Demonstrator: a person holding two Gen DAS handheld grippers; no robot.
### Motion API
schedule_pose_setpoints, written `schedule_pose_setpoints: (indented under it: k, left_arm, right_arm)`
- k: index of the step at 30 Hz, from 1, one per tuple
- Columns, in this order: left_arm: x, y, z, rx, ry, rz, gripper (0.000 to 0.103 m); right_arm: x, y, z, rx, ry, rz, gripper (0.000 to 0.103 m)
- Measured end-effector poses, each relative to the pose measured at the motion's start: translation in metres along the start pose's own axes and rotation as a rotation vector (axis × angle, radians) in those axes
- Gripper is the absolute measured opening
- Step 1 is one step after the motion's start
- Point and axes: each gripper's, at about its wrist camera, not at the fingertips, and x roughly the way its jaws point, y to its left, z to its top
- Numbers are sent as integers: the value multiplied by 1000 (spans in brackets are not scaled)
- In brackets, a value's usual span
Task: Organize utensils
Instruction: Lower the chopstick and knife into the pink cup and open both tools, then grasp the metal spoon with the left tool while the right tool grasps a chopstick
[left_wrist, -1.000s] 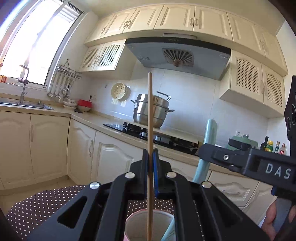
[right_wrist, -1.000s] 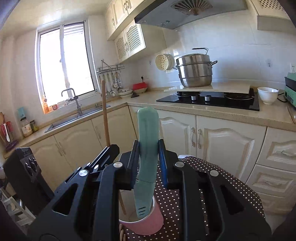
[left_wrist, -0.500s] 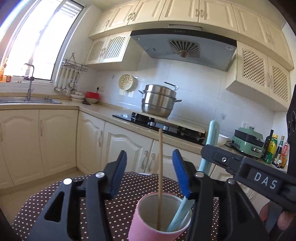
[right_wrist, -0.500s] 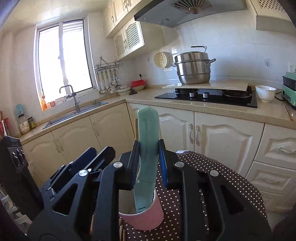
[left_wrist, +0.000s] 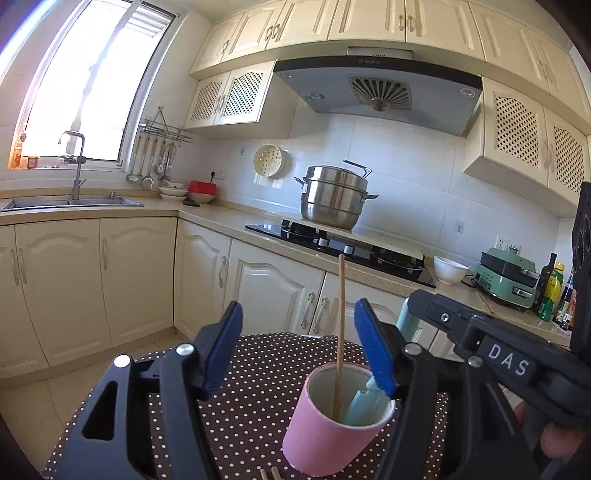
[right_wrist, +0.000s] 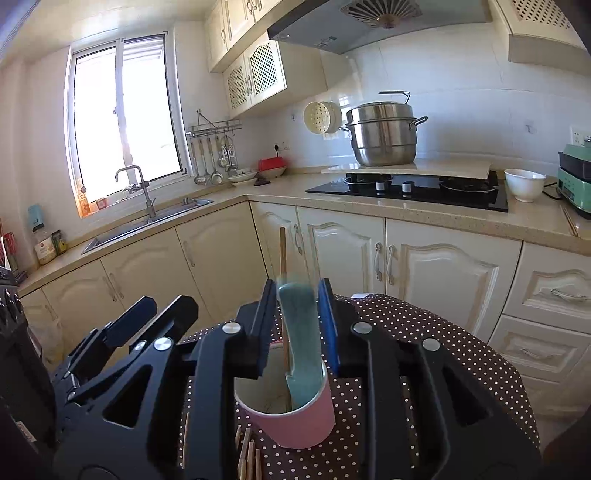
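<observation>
A pink cup (left_wrist: 334, 424) stands on the dotted tablecloth (left_wrist: 251, 387); it also shows in the right wrist view (right_wrist: 295, 417). A wooden chopstick (left_wrist: 339, 332) stands in it, free of my left gripper (left_wrist: 299, 350), which is open above and behind the cup. A pale teal utensil (right_wrist: 300, 339) stands in the cup between the fingers of my right gripper (right_wrist: 298, 325). The jaws are slightly parted and the utensil looks blurred. In the left wrist view the teal utensil (left_wrist: 364, 402) leans in the cup.
Several wooden chopsticks (right_wrist: 245, 454) lie on the cloth near the cup. Beyond the table are cream cabinets (left_wrist: 136, 273), a sink (left_wrist: 70, 202), a hob (left_wrist: 332, 243) with a steel pot (left_wrist: 334, 197), and a white bowl (left_wrist: 448, 269).
My left gripper opened, released the chopstick into the cup and drew back. My right gripper lowered the teal utensil into the cup and its jaws have just parted.
</observation>
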Motion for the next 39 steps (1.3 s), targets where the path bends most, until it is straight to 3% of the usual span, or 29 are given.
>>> schedule_pose_setpoints:
  k: [3, 13, 18, 26, 33, 39]
  left_arm:
    - [-9, 3, 4, -12, 3, 10, 66]
    - [-60, 3, 9, -8, 14, 17, 72]
    - [-85, 6, 10, -9, 85, 8, 75]
    - [-93, 26, -18, -32, 349, 75, 81]
    - [-79, 51, -60, -83, 585, 147, 81]
    - [-79, 57, -94, -109, 719, 143, 80]
  right_arm:
    - [-11, 3, 2, 0, -23, -4, 43]
    - [-54, 18, -4, -40, -41, -2, 45]
    - [-78, 22, -17, -73, -32, -23, 49]
    - [-98, 20, -51, -109, 32, -44, 53]
    - [-88, 12, -89, -103, 161, -36, 53]
    - [-78, 13, -116, -112, 268, -15, 53]
